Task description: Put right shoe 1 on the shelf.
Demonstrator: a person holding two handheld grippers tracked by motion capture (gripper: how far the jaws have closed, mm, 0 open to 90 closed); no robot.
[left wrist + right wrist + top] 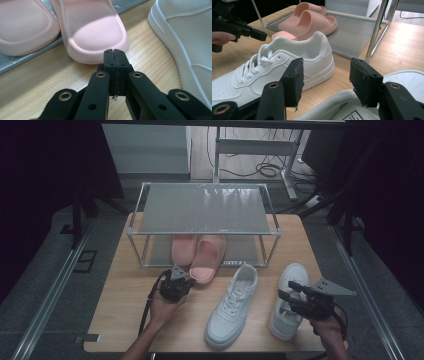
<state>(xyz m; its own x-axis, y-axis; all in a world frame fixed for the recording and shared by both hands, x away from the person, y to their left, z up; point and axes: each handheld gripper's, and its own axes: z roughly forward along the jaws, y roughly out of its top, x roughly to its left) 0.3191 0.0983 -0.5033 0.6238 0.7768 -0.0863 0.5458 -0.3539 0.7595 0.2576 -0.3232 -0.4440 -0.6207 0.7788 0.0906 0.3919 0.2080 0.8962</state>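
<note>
Two pink slippers lie side by side at the low shelf of a metal rack [202, 234]; the right slipper [207, 257] sticks out heel-first onto the wooden table [125, 310]. My left gripper [186, 279] is shut with nothing in it, its tips [115, 53] just at that slipper's heel rim [92, 30]. The left slipper [22, 27] lies beside it. Two white sneakers stand on the table, one in the middle [232, 305] and one at the right [296, 272]. My right gripper [325, 75] is open above the right sneaker's collar [407, 80].
The rack's top shelf [205, 207] is a bare grey panel. Behind the table stand a desk frame [255, 147] and cables [267, 169] on the floor. The table's front edge runs close to the sneakers' toes.
</note>
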